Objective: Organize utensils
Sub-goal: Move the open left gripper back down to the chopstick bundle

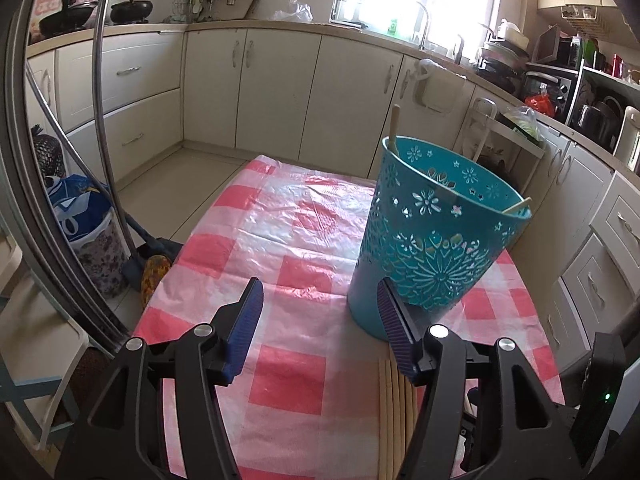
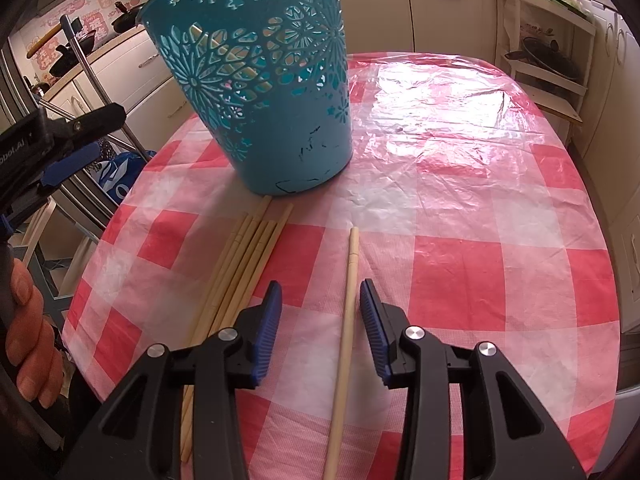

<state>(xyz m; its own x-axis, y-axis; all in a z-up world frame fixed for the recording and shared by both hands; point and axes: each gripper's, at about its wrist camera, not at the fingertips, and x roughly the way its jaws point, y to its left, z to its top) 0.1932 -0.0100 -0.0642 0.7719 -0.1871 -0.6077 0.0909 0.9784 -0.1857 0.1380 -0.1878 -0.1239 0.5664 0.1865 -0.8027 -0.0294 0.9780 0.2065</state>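
My right tongs (image 2: 320,332) are spread wide over the checked cloth (image 2: 460,280), with a single chopstick (image 2: 347,308) lying lengthwise between the pads, touching neither. A bundle of chopsticks (image 2: 244,256) lies just to their left, its far ends near the foot of the teal bin (image 2: 272,92) ahead. My left tongs (image 1: 320,316) are spread too, holding nothing, the bin just beyond the right pad with two sticks (image 1: 394,128) poking from it.

Bucket rim: the teal bucket (image 2: 260,80) ahead of the right tool is cut off by the top edge.
Single chopstick (image 2: 344,344): its near end runs off the bottom edge between the jaws.
Chopstick bundle (image 1: 394,412): mostly hidden under the left tool's right finger (image 1: 394,328).
Bucket contents: sticks (image 1: 394,130) show only above the rim.
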